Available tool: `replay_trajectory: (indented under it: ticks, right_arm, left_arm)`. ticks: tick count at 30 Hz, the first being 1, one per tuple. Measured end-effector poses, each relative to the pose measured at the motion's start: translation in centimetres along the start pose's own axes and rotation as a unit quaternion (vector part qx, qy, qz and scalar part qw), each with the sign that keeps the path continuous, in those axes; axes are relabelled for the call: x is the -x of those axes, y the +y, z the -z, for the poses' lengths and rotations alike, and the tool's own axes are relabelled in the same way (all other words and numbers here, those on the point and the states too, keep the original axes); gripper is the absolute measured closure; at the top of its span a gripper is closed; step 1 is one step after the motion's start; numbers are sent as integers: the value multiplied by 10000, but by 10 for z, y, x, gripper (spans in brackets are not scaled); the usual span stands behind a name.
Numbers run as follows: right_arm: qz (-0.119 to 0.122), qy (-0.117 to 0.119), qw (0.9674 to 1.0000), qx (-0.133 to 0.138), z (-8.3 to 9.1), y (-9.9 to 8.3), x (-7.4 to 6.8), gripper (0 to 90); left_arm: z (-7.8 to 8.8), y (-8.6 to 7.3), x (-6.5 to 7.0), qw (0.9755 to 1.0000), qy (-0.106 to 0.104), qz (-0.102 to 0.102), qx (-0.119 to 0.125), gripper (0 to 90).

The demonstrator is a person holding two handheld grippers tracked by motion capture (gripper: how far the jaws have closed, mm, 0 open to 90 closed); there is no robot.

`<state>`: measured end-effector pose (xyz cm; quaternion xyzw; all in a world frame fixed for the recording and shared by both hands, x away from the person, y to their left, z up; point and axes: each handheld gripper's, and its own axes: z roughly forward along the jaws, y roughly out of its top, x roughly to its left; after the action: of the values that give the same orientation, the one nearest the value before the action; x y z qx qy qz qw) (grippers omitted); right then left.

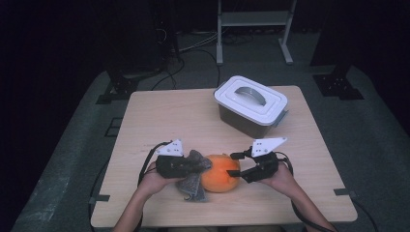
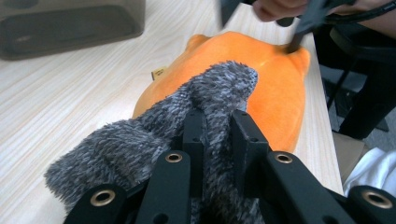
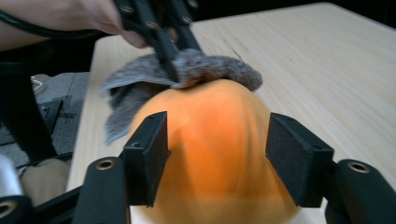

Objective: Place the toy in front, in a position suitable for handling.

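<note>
An orange plush toy lies on the wooden table near its front edge. A grey fuzzy cloth drapes over the toy's left side and onto the table. My left gripper is shut on a fold of this grey cloth, right against the orange toy. My right gripper stands open at the toy's right side. In the right gripper view its jaws flank the orange toy without pinching it, with the grey cloth behind.
A grey storage box with a white handled lid stands at the back right of the table. A metal frame and cables are on the dark floor beyond.
</note>
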<state>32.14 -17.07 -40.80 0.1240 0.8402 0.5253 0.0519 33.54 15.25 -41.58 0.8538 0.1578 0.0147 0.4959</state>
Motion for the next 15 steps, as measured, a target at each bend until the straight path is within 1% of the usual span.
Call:
replay_trajectory:
  ticks: [1,2,3,4,5,6,7,8,9,10,11,12,13,14,15]
  right_arm:
    - [75,75,9999,31,5,-3,-4,350]
    - [75,75,9999,31,5,-3,-4,350]
    - [165,100,9997,-114,4,-7,-6,346]
    - [165,100,9997,-114,4,-7,-6,346]
    - [193,90,9996,-202,2,-8,-7,340]
    - [225,22,9992,-328,-2,-10,-8,342]
    - [271,-163,9988,-366,-8,-10,-10,366]
    - [271,-163,9988,-366,-8,-10,-10,366]
    - [273,-307,9986,-323,-10,-8,-11,410]
    - [273,-307,9986,-323,-10,-8,-11,410]
    - [285,-407,9983,-303,-12,-5,-12,461]
    - [321,-452,9980,-290,-13,-5,-13,469]
    - [318,-465,9980,-271,-15,-4,-14,485]
    - [318,-465,9980,-271,-15,-4,-14,485]
    - [354,-536,9976,-267,-18,-4,-14,510]
  left_arm:
    - [0,-1,-2,10000,59,28,-18,778]
    - [0,-1,-2,10000,59,28,-18,778]
    - [0,-2,-4,9999,120,71,0,779]
    - [0,-2,-4,9999,120,71,0,780]
    - [1,-2,-5,9999,122,93,30,780]
    - [0,-2,-5,9999,109,111,48,781]
    - [0,-1,-3,9999,114,84,52,783]
    - [0,-1,-3,9999,114,84,52,783]
    - [0,1,-2,9999,120,58,66,783]
    - [0,3,0,9999,108,46,104,783]
    - [0,5,1,9999,65,36,152,784]
    - [0,8,3,9998,-7,19,220,783]
    - [-2,14,10,9994,-137,-104,295,783]
    - [-2,14,10,9994,-137,-104,295,783]
    - [-5,21,17,9987,-282,-245,343,783]
